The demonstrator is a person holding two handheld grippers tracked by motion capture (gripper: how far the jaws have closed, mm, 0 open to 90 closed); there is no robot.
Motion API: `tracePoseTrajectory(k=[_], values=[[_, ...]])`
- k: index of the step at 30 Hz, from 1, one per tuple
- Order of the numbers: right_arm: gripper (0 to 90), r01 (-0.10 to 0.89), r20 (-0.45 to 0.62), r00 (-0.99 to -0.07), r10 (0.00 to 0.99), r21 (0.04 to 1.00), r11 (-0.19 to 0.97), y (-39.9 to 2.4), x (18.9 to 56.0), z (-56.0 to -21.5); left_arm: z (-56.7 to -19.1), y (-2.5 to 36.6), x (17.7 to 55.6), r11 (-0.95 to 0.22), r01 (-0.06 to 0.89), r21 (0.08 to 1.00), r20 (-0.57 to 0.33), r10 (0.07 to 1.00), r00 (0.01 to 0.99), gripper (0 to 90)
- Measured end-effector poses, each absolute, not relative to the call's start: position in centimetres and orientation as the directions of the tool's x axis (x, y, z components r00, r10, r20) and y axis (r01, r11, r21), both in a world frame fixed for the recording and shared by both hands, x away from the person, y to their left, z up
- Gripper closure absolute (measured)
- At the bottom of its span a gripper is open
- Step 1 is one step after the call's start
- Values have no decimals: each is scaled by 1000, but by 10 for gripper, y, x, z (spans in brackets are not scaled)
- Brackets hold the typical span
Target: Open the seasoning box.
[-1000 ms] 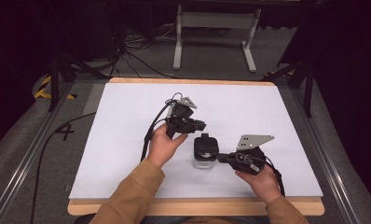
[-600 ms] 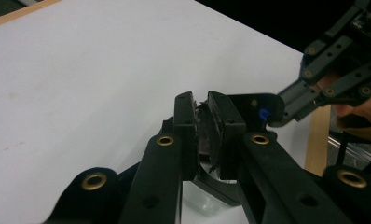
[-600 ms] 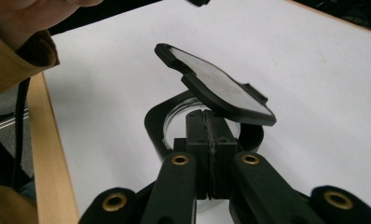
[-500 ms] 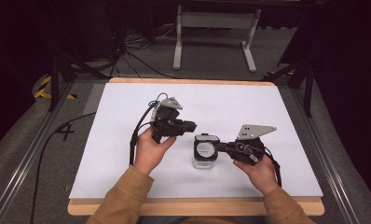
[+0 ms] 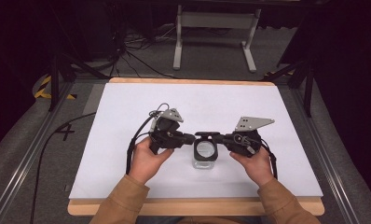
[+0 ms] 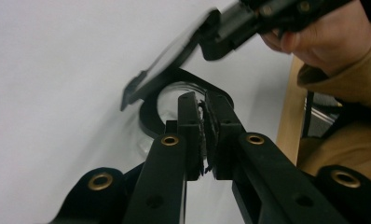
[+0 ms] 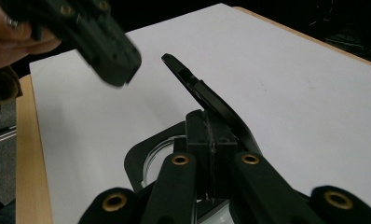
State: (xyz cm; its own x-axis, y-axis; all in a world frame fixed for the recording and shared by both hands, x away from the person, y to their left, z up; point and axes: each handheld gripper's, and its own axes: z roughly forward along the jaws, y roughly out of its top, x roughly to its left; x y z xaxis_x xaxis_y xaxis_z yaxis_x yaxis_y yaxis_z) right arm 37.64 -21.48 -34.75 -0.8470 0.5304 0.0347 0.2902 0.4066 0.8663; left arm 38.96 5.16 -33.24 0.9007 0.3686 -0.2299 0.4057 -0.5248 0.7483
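Desk (image 5: 127, 100) w/ white top, wooden edge showing at near & far sides. Grey carpet floor (image 5: 25, 140) around it. Metal rails (image 5: 20, 168) run along desk on both sides. Black cable (image 5: 48, 144) snakes over floor at left, beside a dark "4" mark (image 5: 66, 132). Yellow-black tape (image 5: 46, 86) further back at left. Grey metal stand (image 5: 215, 21) w/ two legs beyond desk; tangle of black cables (image 5: 127, 44) near it.

One clear jar (image 5: 205, 157) with one black hinged lid (image 5: 207, 135) is seen on one table (image 5: 127, 177); two hand-held grippers are counted, left (image 5: 191, 138) and right (image 5: 219, 137).
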Motion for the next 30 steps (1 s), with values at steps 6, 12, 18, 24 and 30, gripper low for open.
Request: tracePoseTrajectory(k=[6, 12, 18, 24, 30], values=[[896, 290, 33, -841, 540, 871, 397, -216, 381, -346, -351, 34, 390, -581, 391, 714, -238, 323, 916, 837], [895, 300, 42, -835, 549, 871, 388, -218, 386, -346, -364, 28, 394, -606, 405, 685, -246, 331, 911, 839], [895, 305, 43, -827, 560, 872, 383, -217, 394, -346, -367, 28, 396, -601, 406, 688, -251, 328, 911, 842], [895, 305, 26, -812, 583, 871, 385, -215, 403, -348, -367, 28, 395, -601, 401, 691, -241, 331, 912, 848], [896, 310, 23, -795, 607, 875, 373, -215, 410, -353, -367, 28, 395, -601, 399, 693, -238, 331, 913, 854]])
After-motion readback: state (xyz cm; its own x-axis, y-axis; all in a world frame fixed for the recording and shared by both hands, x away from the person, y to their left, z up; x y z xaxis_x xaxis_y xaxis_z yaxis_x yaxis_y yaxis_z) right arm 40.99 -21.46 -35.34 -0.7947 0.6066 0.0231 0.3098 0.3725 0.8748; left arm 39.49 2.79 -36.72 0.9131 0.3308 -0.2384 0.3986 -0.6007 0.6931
